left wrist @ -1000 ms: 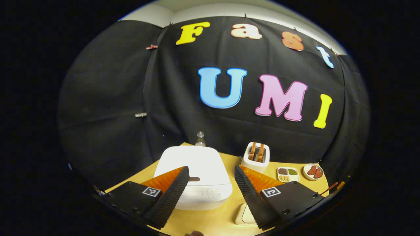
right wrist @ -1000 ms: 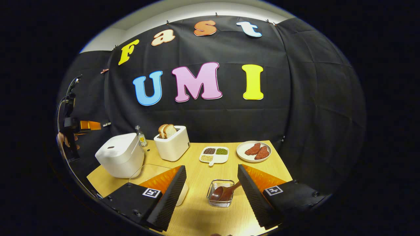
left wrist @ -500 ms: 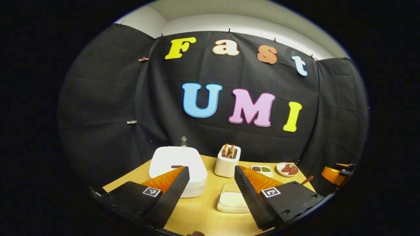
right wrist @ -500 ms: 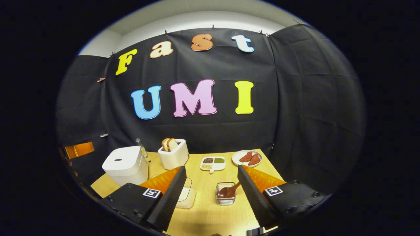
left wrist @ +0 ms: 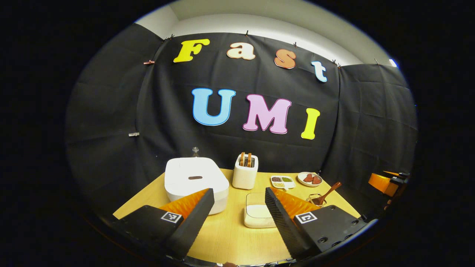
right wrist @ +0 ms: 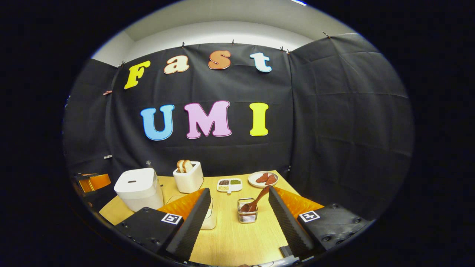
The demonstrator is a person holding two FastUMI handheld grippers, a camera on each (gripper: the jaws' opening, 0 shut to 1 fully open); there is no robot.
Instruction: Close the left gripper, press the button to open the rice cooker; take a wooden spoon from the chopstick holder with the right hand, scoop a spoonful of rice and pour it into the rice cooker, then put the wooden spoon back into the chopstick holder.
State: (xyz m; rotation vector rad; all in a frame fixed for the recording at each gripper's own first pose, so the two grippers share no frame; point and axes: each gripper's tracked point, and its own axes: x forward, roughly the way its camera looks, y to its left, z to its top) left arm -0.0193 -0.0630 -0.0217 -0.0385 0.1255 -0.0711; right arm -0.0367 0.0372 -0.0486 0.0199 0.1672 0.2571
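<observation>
In the left gripper view the left gripper (left wrist: 237, 218) sits at six o'clock with its jaws spread wide and nothing between them, above the bare wooden table (left wrist: 230, 237). Between the fingers lies a pale flat dish (left wrist: 258, 215) under a clear lid. At ten o'clock from it stands the rice cooker (left wrist: 193, 181), lid down, its dark button (left wrist: 195, 177) on top. A second ago the cooker loomed close between the fingers; now it stands farther off and to the left, as this gripper has pulled back and risen. The wire chopstick holder (left wrist: 315, 200) sits at three o'clock from the dish, with the wooden spoon (left wrist: 326, 192) leaning out of it toward two o'clock. Farther back are the toaster (left wrist: 245, 172), a divided grain tray (left wrist: 282, 181) and a plate (left wrist: 310, 179).

In the right gripper view the right gripper (right wrist: 237, 218) also holds its jaws apart, empty. The chopstick holder (right wrist: 246, 215) stands just ahead between the fingers, the spoon (right wrist: 256, 202) resting in it, handle tilted toward one o'clock. Earlier the holder appeared nearer and larger; this gripper too has drawn back. The cooker (right wrist: 139, 187) stands at nine o'clock, shut, with the left gripper (right wrist: 91, 182) beyond it at the edge. The toaster (right wrist: 188, 178), tray (right wrist: 229, 184) and plate (right wrist: 262, 179) line the back.
</observation>
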